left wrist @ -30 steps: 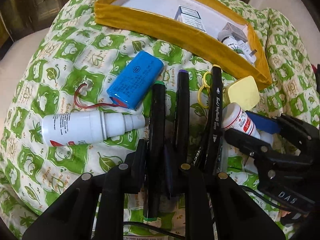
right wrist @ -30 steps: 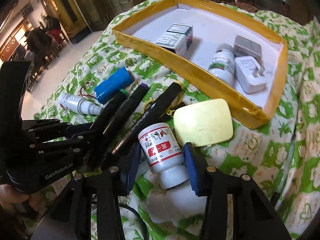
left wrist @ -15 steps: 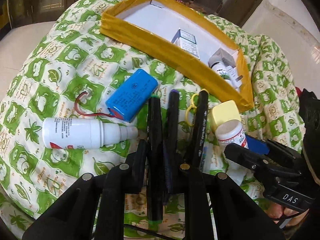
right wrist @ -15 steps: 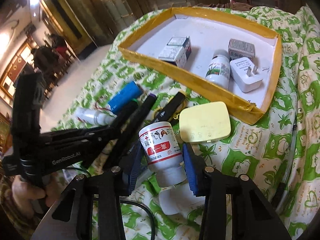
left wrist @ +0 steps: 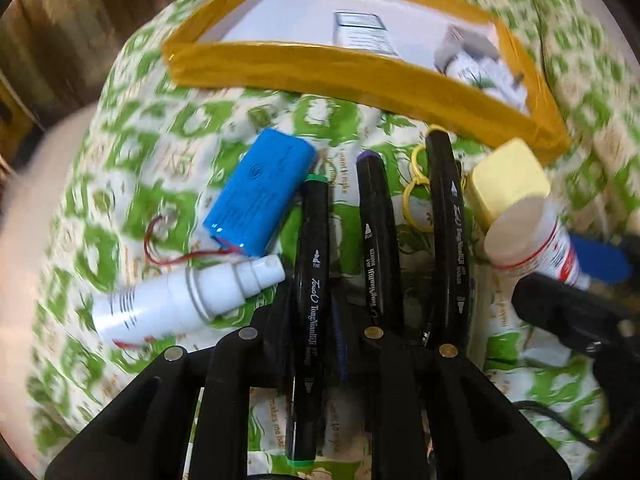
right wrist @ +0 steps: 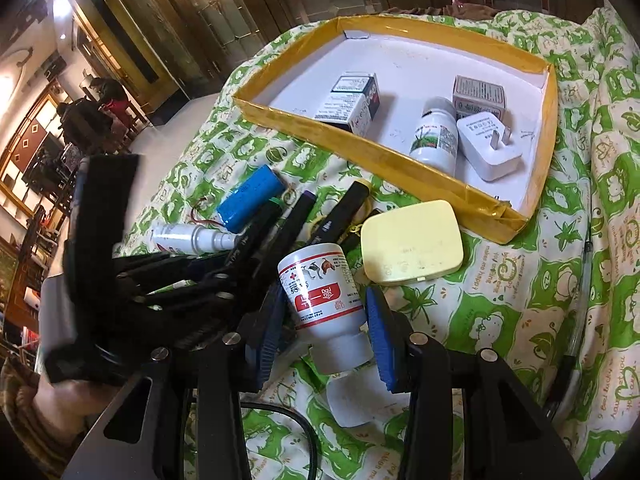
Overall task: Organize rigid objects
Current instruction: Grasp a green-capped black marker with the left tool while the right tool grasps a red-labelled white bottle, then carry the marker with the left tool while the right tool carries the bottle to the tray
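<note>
My left gripper (left wrist: pixel 310 316) is clamped on the green-capped marker (left wrist: pixel 310 280), lying among two other black markers on the green-patterned cloth (left wrist: pixel 132 168). My right gripper (right wrist: pixel 326 332) pinches the red-labelled white bottle (right wrist: pixel 324 300) between its blue pads (right wrist: pixel 382 344), near the pale yellow case (right wrist: pixel 412 242) and well short of the yellow-rimmed tray (right wrist: pixel 360 148).

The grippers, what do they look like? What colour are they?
Both are black plastic with round silver bolts. The right gripper has blue pads on its two fingers and a black cable beneath. The left gripper looks all black; the right wrist view shows a bare hand holding it.
</note>
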Available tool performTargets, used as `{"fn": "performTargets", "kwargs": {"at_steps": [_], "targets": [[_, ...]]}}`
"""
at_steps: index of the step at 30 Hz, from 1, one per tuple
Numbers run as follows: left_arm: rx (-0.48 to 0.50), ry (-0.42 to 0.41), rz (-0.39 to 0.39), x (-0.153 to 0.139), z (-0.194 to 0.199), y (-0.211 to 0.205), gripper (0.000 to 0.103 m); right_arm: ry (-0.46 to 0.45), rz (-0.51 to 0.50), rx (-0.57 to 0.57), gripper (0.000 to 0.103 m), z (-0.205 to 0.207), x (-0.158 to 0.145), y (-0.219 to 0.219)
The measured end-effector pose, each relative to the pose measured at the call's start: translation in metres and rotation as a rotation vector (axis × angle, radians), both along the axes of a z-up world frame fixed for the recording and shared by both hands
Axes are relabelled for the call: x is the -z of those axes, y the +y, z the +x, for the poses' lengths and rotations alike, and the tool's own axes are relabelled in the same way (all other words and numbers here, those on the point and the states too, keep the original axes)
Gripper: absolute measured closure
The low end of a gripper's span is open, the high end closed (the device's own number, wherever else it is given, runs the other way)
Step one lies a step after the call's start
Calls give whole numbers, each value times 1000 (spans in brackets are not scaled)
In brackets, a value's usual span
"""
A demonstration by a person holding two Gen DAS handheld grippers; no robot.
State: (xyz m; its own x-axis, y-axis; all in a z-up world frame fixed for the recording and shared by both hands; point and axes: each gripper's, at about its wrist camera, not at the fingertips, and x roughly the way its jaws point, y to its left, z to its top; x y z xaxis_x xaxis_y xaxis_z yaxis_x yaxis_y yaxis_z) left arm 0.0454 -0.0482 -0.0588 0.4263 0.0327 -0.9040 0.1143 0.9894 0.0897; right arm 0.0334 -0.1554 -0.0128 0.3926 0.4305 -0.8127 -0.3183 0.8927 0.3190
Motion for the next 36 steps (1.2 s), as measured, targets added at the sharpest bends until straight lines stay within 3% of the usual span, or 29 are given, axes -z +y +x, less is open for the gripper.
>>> {"fn": "performTargets", "kwargs": {"at_steps": [2, 4, 10, 14, 36], "targets": [[4, -10, -2, -2, -2, -1, 89, -7, 4, 0, 66, 0, -2, -1], [-17, -12, -56, -4, -2, 6, 89, -10, 16, 6, 66, 0, -3, -2], [-99, -39, -347, -23, -15, 47, 91, -27, 51, 20, 66, 0, -10, -8], [-124, -76, -464, -33, -29, 63, 91, -29, 63, 33, 66, 1, -12, -11], [-67, -139, -504, -52, -42, 55, 91, -46, 74, 62, 66, -1, -15, -17]]}}
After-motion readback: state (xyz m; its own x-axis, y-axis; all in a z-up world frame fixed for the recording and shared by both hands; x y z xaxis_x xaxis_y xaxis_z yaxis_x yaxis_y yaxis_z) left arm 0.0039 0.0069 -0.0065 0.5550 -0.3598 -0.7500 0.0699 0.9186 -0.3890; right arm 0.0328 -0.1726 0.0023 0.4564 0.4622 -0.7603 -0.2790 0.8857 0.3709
